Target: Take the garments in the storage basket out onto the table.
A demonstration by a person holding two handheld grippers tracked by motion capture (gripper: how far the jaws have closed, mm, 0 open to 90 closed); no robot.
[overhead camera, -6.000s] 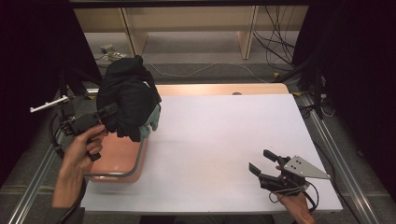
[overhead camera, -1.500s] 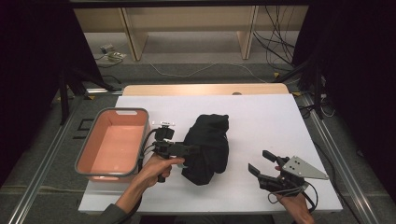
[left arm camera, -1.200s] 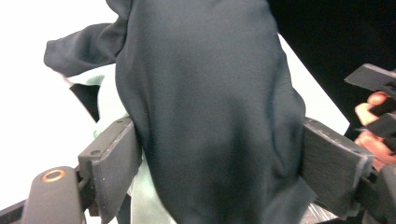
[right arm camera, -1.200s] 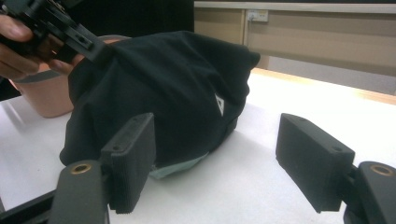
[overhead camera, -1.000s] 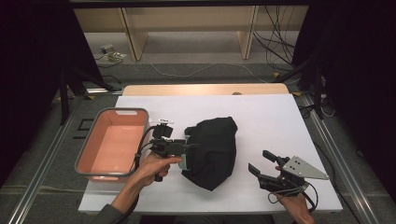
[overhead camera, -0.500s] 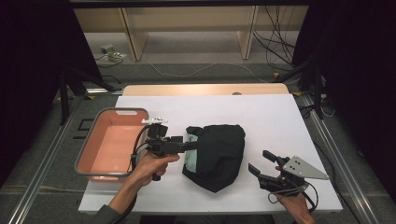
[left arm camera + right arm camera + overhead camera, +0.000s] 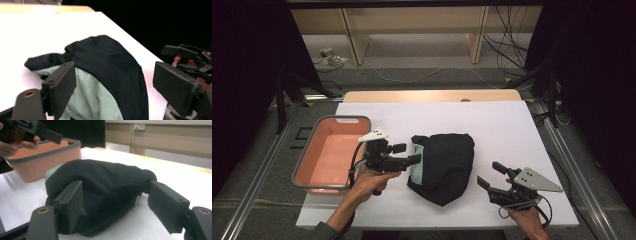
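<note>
Reference landmark: the black garment point(image 7: 444, 167), a bundled dark cloth with a pale green lining exposed on its left edge. It lies flat on the white table point(image 7: 512, 125), in the near half of the surface and roughly at mid-width. All positions below are given relative to it.

1. Nearest to you, right of the garment: your right gripper point(image 7: 490, 176) sits low at the table's near edge, held by your right hand point(image 7: 524, 220). Its jaws point toward the garment's right flank and stand apart with nothing between them. In the right gripper view point(image 7: 115, 205) the cloth lies beyond the two black pads, close to them, and no pad presses on it. Treat this gripper as released.

2. Left of the garment: your left gripper point(image 7: 409, 154) is held in your left hand point(image 7: 374, 181) just beside the green-lined edge. Its jaws are spread. The left gripper view point(image 7: 113, 80) shows the cloth bulging up between and beyond the pads; the left pad is very close to the lining, but no clamping is visible. Treat this gripper as released, garment not grasped.

3. Farther left of the garment, beyond your left hand: the pink basket point(image 7: 312, 155) stands on the table's left edge, well apart from the cloth.
</note>
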